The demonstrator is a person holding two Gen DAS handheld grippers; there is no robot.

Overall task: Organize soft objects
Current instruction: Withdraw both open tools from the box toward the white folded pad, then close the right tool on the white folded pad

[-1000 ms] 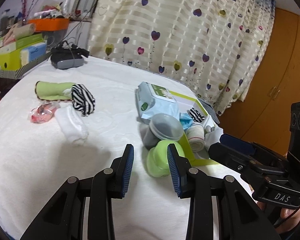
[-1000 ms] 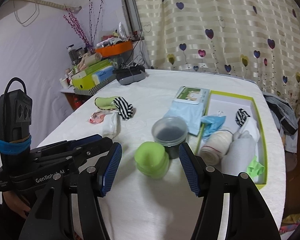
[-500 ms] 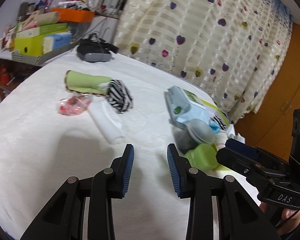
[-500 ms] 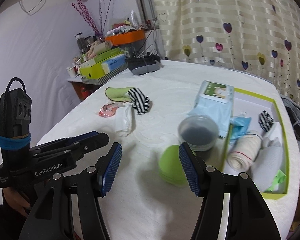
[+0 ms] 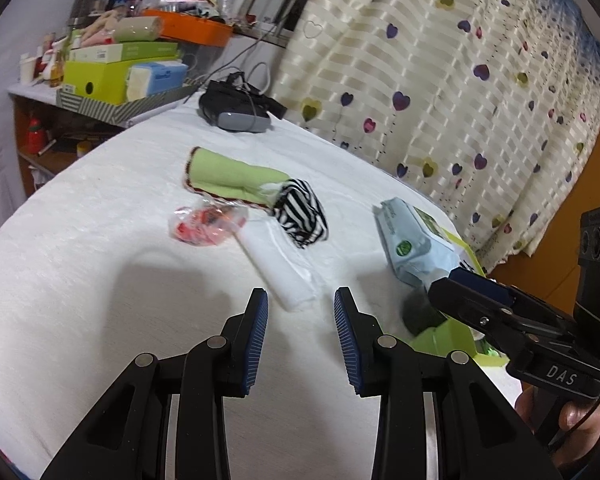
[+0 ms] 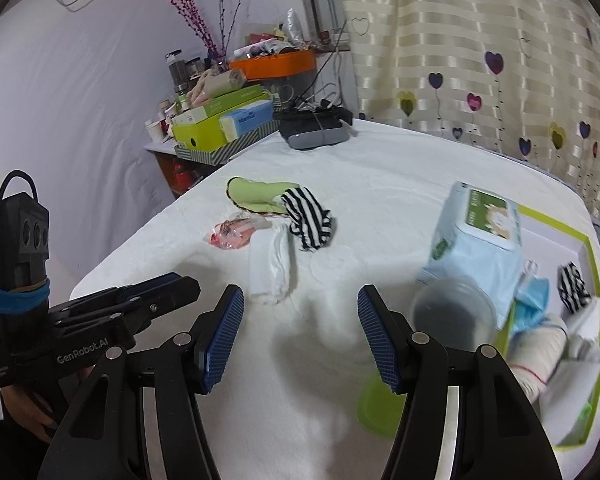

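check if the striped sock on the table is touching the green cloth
Touching. In the left wrist view the striped sock lies over the near end of the green cloth, with no gap between them.
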